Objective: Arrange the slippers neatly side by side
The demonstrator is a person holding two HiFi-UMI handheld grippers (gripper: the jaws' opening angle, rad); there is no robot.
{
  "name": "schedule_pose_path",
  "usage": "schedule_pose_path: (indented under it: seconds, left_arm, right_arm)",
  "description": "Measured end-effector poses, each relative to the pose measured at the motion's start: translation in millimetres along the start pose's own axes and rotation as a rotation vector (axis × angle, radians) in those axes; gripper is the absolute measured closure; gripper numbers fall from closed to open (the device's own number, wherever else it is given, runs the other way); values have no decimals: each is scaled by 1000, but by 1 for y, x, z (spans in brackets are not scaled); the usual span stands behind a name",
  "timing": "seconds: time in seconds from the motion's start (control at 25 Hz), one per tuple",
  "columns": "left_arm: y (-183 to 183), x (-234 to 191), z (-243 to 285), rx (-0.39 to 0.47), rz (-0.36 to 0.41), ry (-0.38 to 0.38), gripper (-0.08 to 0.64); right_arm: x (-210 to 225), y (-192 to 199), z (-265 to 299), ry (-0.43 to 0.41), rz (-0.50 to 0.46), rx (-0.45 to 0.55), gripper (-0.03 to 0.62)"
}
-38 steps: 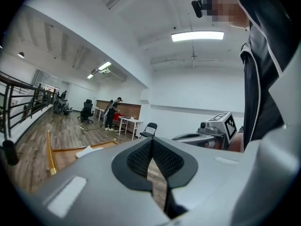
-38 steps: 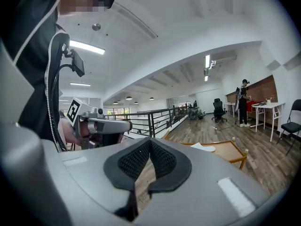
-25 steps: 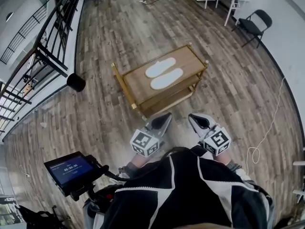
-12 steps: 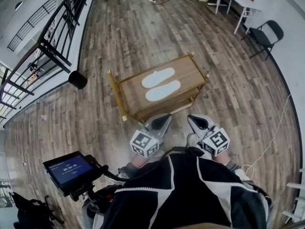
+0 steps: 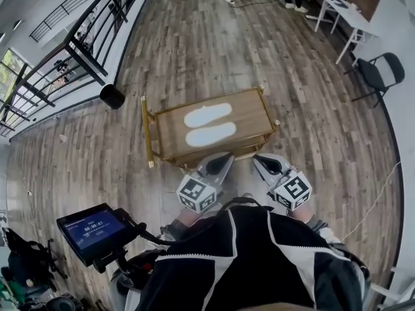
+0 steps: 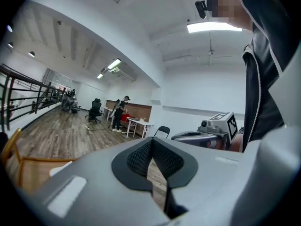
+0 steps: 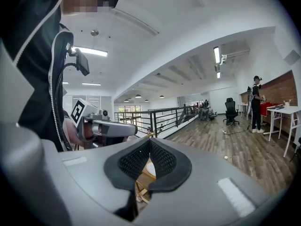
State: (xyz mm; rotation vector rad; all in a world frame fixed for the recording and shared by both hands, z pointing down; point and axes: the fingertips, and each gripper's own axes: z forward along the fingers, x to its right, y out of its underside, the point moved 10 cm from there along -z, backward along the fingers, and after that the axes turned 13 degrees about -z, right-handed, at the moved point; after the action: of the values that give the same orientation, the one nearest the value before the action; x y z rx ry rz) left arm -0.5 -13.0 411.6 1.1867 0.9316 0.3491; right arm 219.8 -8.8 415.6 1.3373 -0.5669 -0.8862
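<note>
Two flat white slippers lie parallel on low gold-framed wooden table; wood-plank floor, black metal railing at left. L gripper, R gripper: both clenched, empty.

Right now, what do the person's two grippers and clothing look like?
Both the left gripper and right gripper are smooth grey shells with black ribbed pads. Each carries a white cube printed with black square markers. The person wears a black jacket with white piping.
</note>
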Motion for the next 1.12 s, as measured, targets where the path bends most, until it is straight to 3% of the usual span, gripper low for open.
schedule_pose_path:
  seconds: [0.16, 0.36, 0.52, 0.68, 0.96, 1.12]
  left_arm:
    - [-9, 6, 14, -1, 4, -37, 543]
    - [18, 0, 48, 9, 5, -105, 543]
    - [1, -33, 53, 4, -10, -118, 543]
    - [-16, -66, 53, 0, -7, -114, 543]
    - [-12, -74, 53, -10, 51, -71, 543]
    - [-41, -122, 38, -10, 66, -50, 543]
  right_arm:
    - [22, 3, -1, -31, 26, 5, 583]
    - [56, 44, -2, -96, 22, 32, 583]
    - [77, 38, 35, -108, 33, 24, 583]
    - [87, 31, 68, -102, 33, 21, 583]
    - [76, 37, 74, -67, 12, 54, 583]
    - [77, 19, 130, -40, -1, 69, 583]
